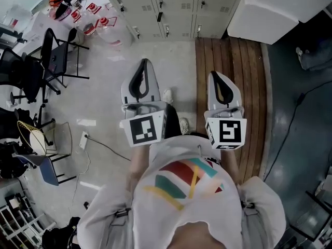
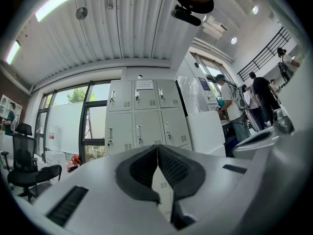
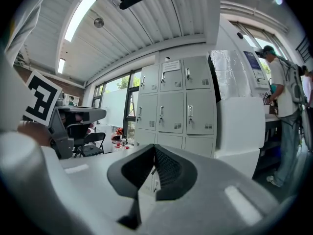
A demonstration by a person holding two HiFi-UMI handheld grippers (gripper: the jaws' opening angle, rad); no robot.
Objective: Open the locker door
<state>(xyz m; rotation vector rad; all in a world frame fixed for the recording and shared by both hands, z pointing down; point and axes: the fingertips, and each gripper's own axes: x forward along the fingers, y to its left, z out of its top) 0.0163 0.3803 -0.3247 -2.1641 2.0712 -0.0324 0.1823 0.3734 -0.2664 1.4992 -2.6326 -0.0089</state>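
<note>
A bank of grey lockers [image 1: 171, 7] stands ahead across the floor, each door with a small handle and a vent. It also shows in the left gripper view as lockers [image 2: 142, 116] and in the right gripper view as lockers [image 3: 173, 106], all doors closed. My left gripper [image 1: 143, 66] is held level and pointed at them, jaws shut and empty, left gripper [image 2: 157, 148]. My right gripper [image 1: 217, 78] is beside it, also shut with nothing held, right gripper [image 3: 154, 151]. Both are well short of the lockers.
A large white box-like unit [image 1: 282, 7] stands right of the lockers. Wooden decking [image 1: 228, 71] runs under my right side. Black chairs [image 1: 49, 61] and a cable [image 1: 104, 147] lie to the left. People [image 2: 234, 106] stand at the far right.
</note>
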